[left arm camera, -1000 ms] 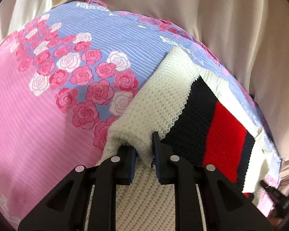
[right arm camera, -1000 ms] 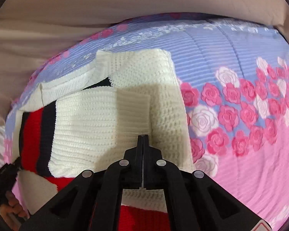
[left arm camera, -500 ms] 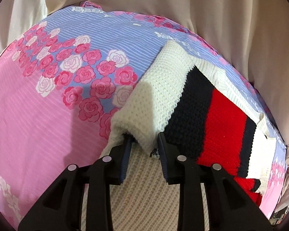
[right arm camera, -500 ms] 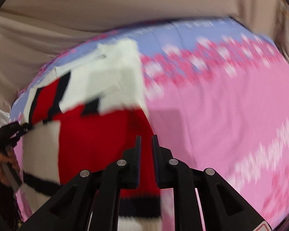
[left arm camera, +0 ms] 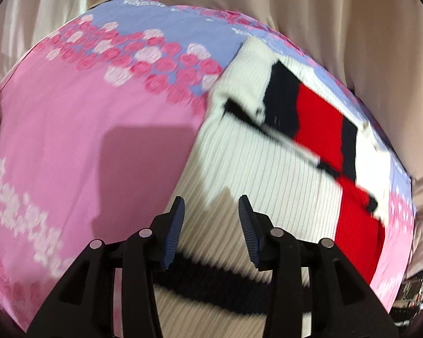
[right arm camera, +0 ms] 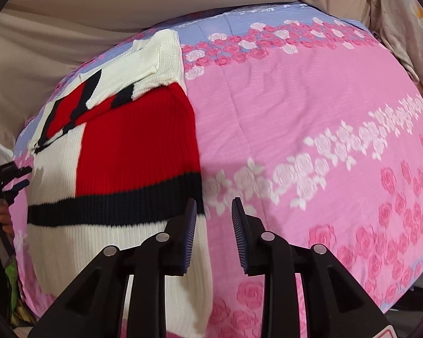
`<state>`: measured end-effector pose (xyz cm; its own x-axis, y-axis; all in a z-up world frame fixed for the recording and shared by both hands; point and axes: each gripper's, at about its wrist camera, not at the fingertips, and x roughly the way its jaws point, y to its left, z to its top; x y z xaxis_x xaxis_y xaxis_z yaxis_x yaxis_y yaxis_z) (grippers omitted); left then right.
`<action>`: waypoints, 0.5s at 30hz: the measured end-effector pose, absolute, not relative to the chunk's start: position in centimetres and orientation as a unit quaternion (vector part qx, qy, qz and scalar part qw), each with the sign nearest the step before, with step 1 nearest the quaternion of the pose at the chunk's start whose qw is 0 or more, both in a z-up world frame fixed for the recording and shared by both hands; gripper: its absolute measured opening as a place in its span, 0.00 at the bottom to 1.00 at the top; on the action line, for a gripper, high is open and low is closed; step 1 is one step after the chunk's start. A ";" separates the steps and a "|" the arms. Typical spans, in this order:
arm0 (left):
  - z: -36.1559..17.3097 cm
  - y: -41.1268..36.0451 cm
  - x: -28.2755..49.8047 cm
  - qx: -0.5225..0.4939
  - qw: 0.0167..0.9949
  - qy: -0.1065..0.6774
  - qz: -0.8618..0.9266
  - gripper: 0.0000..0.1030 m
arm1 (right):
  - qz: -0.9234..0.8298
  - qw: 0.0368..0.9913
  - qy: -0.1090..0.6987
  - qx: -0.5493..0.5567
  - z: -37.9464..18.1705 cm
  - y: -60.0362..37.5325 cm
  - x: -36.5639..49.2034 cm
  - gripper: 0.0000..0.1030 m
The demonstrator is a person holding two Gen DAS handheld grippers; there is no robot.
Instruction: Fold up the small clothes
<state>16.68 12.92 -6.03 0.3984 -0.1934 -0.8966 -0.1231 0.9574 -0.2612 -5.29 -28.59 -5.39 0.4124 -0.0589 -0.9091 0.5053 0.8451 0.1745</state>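
A small knitted sweater, white with red and black blocks, lies partly folded on a pink and lilac rose-print bedsheet. In the right wrist view the sweater lies at the left with its sleeves folded in. My left gripper is open and empty above the sweater's white ribbed part. My right gripper is open and empty over the sweater's right edge, where it meets the sheet.
Beige fabric hangs behind the bed. In the right wrist view the other gripper and the hand holding it show at the far left edge. Open sheet extends to the right of the sweater.
Both grippers have opened and let go of the sweater's white knit. Both have pulled back toward the hem end, and the released fold now lies flat.
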 end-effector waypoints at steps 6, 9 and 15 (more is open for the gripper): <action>-6.1 15.4 10.2 -0.129 0.816 0.562 -0.039 0.62 | -0.151 0.810 0.527 0.208 -6.0 -27.2 -8.5 0.43; -6.9 16.6 7.1 -0.128 0.805 0.578 -0.041 0.63 | -0.128 0.804 0.543 0.205 -7.0 -26.4 -10.1 0.49; -9.2 17.3 2.3 -0.144 0.780 0.608 -0.038 0.66 | -0.070 0.795 0.564 0.211 -8.6 -24.7 -11.5 0.51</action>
